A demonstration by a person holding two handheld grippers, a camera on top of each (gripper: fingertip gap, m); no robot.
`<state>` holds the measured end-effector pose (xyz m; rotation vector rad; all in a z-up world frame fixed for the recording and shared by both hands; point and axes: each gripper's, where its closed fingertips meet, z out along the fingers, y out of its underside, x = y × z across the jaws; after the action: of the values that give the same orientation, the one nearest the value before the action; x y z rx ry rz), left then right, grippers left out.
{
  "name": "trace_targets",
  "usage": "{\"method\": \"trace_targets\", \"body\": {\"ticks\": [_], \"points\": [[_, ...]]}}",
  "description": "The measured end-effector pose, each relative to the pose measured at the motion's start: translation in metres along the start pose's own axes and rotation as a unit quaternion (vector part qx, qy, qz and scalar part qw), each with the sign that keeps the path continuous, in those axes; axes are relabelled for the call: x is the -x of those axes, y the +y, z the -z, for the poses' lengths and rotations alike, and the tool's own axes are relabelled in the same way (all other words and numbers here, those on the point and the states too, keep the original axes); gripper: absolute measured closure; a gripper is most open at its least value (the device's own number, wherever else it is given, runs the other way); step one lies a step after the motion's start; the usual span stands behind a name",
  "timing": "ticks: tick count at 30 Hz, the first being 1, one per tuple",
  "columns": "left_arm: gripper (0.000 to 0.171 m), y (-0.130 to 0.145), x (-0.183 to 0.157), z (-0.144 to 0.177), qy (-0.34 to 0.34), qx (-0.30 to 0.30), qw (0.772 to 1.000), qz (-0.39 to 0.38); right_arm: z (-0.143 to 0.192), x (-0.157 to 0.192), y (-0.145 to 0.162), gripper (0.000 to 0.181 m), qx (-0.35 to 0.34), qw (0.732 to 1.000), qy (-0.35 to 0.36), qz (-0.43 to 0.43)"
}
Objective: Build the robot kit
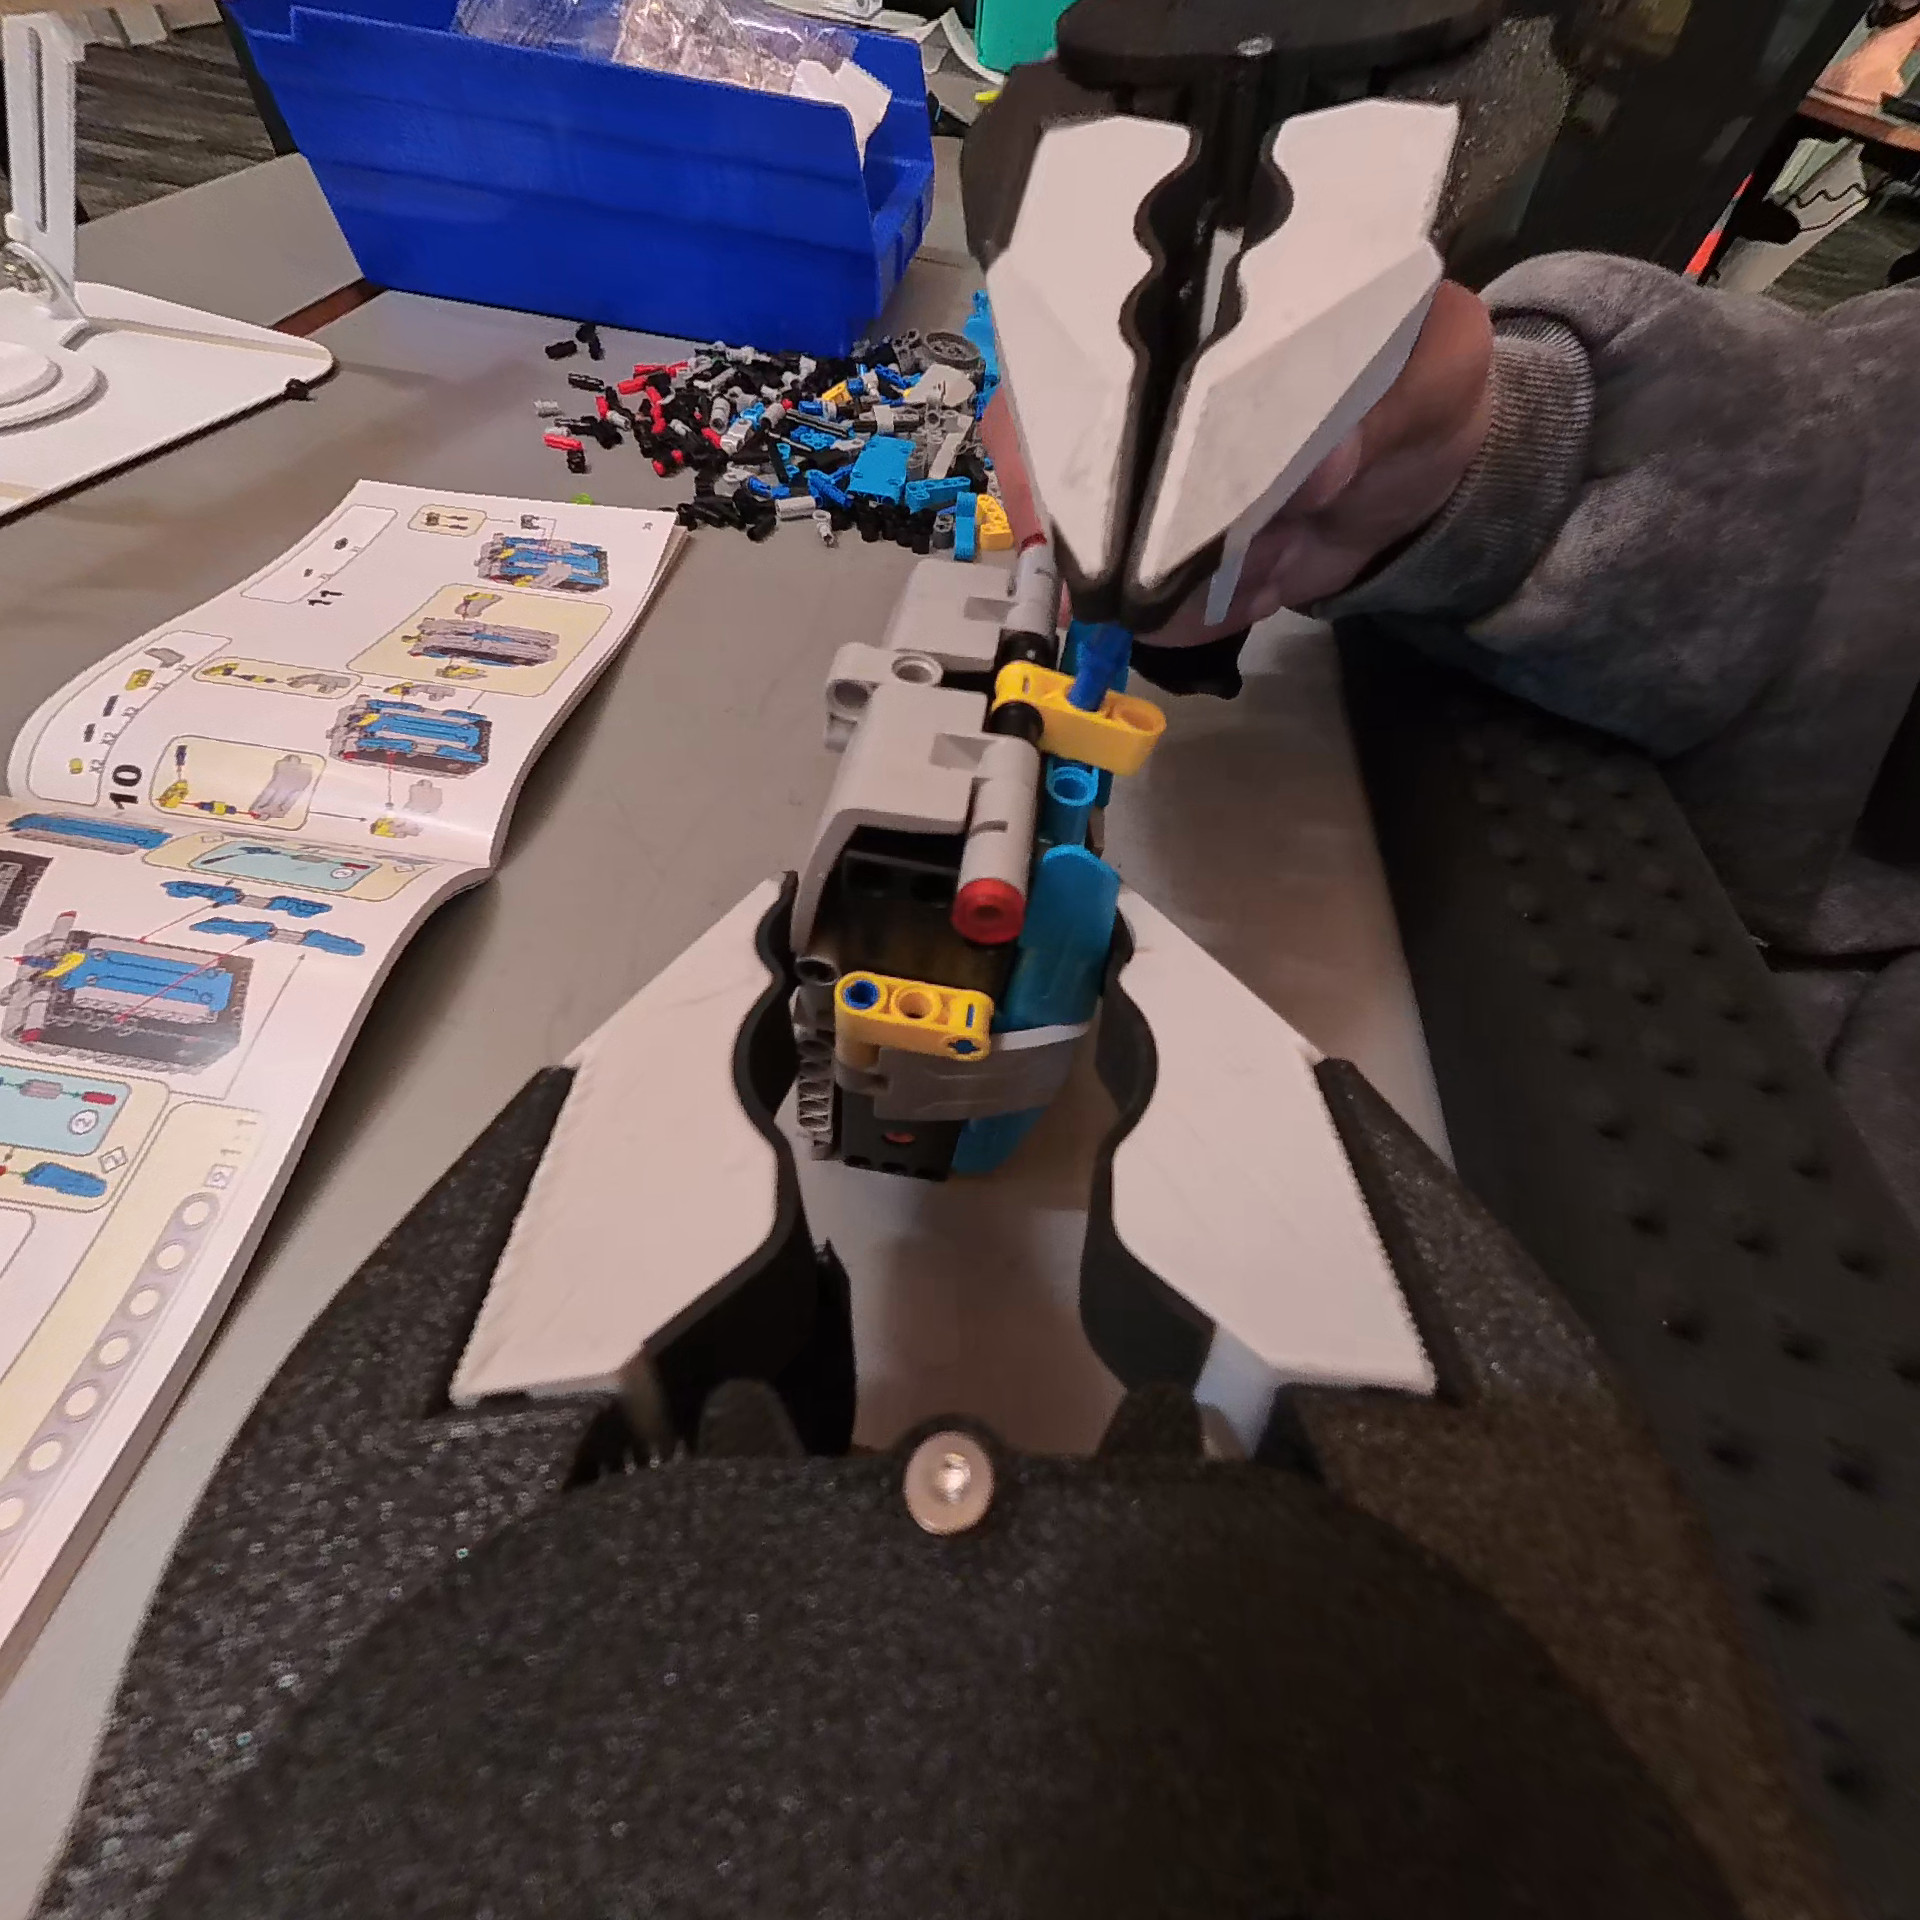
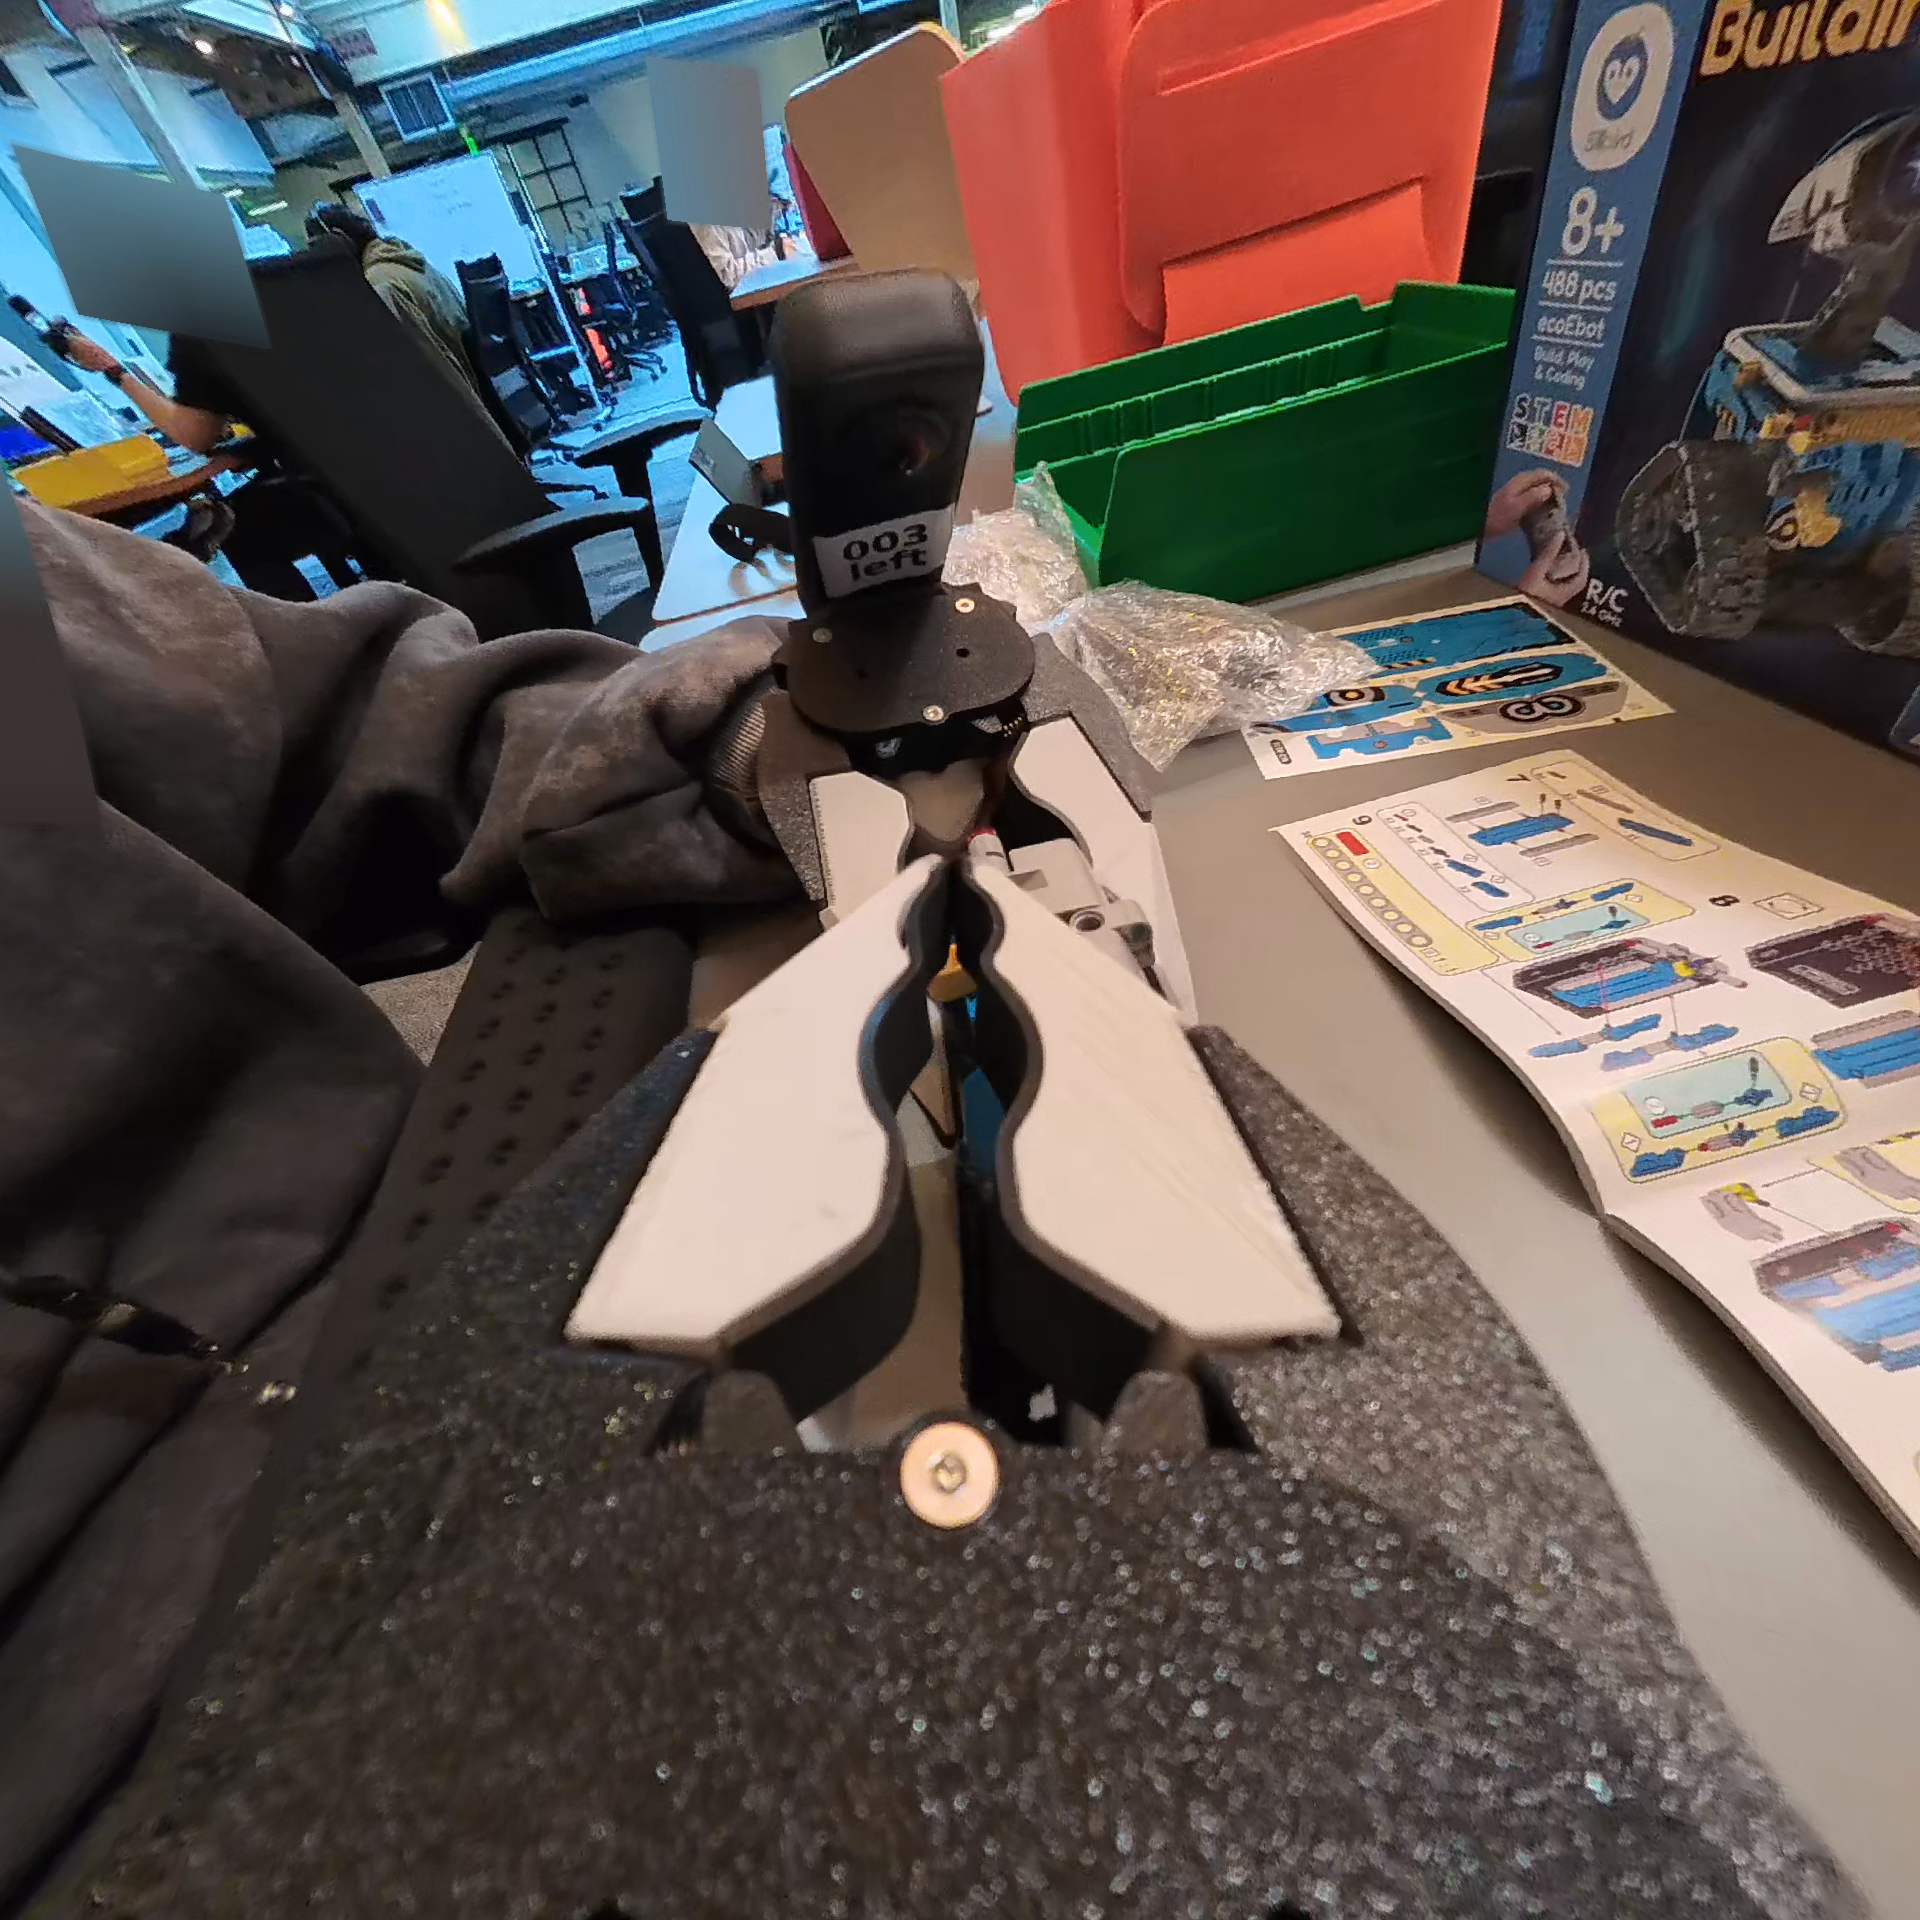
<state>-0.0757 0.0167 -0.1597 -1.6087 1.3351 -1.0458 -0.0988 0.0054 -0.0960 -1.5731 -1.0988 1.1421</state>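
Left gripper [image 1: 951, 971] clamps near end of brick model [image 1: 940, 831], grey, blue and yellow, resting on grey table [image 1: 623, 831]. Right gripper [image 1: 1107, 608] comes in from far end, fingers pressed onto thin blue pin [image 1: 1093, 670] poking through yellow beam [image 1: 1081, 717]. Open instruction booklet [image 1: 312, 790] beside model; loose brick pile [image 1: 800, 436] and blue bin [image 1: 603, 177] beyond.

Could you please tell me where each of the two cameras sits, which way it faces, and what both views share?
Left wrist view: sits on the left gripper, looking forward over the grey table at the brick model clamped between its fingers; beyond, the right gripper pinches a blue pin, with a grey sleeve.
Right wrist view: sits on the right gripper, facing back toward the left gripper and its camera.
Shared: both grippers, the model, the instruction booklet.
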Motion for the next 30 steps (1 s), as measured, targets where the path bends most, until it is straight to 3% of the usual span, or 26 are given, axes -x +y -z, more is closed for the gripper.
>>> {"method": "trace_targets", "body": {"ticks": [5,8,9,11,14,18,25,30], "points": [[0.116,0.000,0.001,0.000,0.000,0.000,1.000,0.004,0.001,0.000,-0.001,0.181,-0.010,1.000,0.000,0.000],[0.116,-0.001,0.003,0.000,0.005,-0.005,0.999,0.034,0.002,-0.007,-0.007,0.181,-0.010,0.995,0.053,0.081],[0.117,-0.002,0.004,0.000,0.013,-0.007,0.999,0.047,0.003,-0.010,-0.008,0.176,-0.009,0.990,0.079,0.115],[0.117,-0.004,0.008,0.001,0.024,-0.013,0.997,0.073,0.002,-0.017,-0.003,0.145,0.028,0.976,0.116,0.181],[0.117,-0.005,0.010,0.001,0.033,-0.016,0.996,0.084,0.000,-0.024,0.014,0.133,0.118,0.944,0.160,0.263],[0.117,-0.003,0.005,0.000,0.022,-0.008,0.998,0.054,-0.002,-0.012,0.003,0.160,0.107,0.908,0.188,0.358],[0.116,-0.001,0.005,-0.002,0.004,-0.001,1.000,0.029,-0.001,-0.009,0.009,0.161,0.119,0.895,0.198,0.382],[0.116,-0.001,0.005,-0.002,-0.010,0.001,1.000,0.013,0.000,-0.009,0.010,0.164,0.114,0.905,0.199,0.357]]}}
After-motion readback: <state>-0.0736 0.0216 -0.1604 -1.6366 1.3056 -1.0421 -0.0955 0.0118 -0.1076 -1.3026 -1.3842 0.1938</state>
